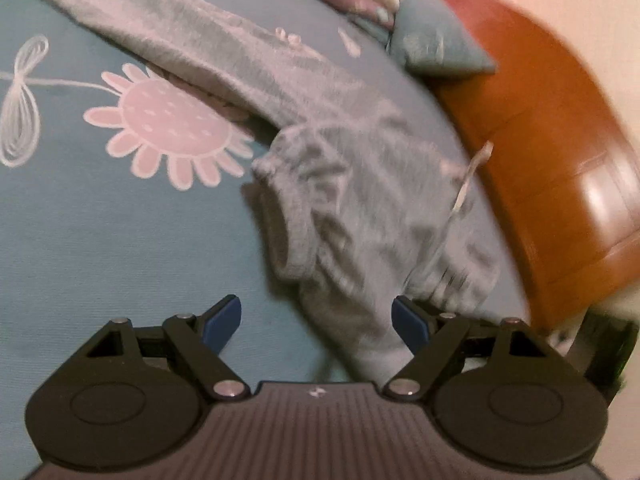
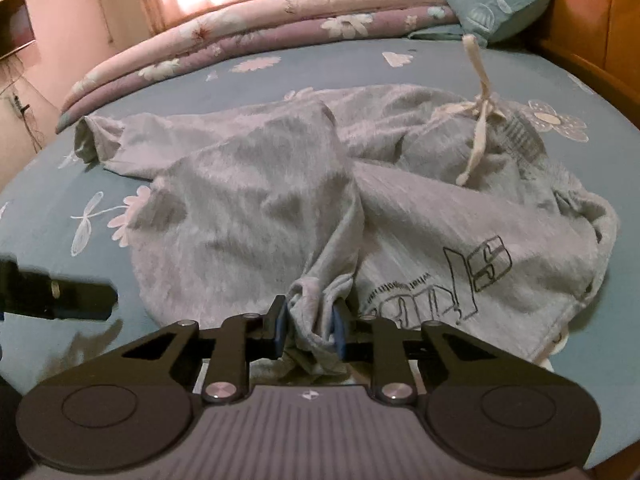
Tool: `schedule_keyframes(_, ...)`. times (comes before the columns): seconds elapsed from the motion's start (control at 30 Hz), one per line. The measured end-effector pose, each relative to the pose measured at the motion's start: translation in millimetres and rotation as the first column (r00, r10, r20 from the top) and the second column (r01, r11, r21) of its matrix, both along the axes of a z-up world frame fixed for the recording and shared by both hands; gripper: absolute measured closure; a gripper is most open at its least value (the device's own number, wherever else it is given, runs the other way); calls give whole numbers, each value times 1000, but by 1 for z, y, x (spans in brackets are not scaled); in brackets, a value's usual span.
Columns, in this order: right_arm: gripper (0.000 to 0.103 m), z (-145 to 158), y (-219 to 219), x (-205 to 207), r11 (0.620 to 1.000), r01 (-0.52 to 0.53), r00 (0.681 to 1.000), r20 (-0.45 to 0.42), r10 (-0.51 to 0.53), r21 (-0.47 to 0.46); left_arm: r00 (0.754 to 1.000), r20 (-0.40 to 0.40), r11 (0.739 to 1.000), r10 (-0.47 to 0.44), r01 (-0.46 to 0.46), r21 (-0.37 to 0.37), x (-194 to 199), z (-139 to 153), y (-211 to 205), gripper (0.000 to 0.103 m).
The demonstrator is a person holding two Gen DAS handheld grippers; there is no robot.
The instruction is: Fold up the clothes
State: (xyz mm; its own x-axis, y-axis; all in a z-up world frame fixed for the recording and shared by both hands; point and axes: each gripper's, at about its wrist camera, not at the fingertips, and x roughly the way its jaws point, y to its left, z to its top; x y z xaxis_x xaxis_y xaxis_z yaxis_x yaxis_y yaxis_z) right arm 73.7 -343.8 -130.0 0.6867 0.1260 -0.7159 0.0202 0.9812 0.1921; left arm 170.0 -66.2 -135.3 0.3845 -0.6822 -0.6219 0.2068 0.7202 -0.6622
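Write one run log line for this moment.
left gripper: open | right gripper: shut on grey garment | bed sheet: garment unfolded

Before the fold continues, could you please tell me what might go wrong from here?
The right claw pinches only a small bunched fold of the crumpled grey garment, so it may slip or drag the heap unevenly. The left claw is open with cloth between its pads, ungripped. The loose drawstring could tangle.
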Motion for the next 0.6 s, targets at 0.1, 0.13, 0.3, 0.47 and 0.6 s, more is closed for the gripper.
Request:
schedule_keyframes(0.1, 75, -1, 0, -1, 1000, 4, 1000, -7, -4, 1, 1000, 11, 997, 26, -25, -71, 14, -10, -4, 21)
schedule_keyframes(0.13, 73, -1, 0, -1, 1000, 3, 1000, -7, -3, -1, 999, 15, 996, 29, -28, -88, 18, -12, -7, 21)
schedule_keyframes(0.3, 68, -1, -2, -2, 1000, 3, 1000, -9, -3, -8, 999, 16, 985, 27, -24, -172, 32, -27, -21, 59)
schedule_keyframes(0.47, 51, 6, -3, -9, 999, 13, 1000, 6, -13, -40, 985, 158, 994, 65, -51, -92, 20, -5, -17, 91)
schedule_keyframes(0.6, 42, 17, -6, -20, 1000, 6, 998, 55, -4, -30, 947, 280, 986, 160, -140, -90, 11, 33, 22, 93)
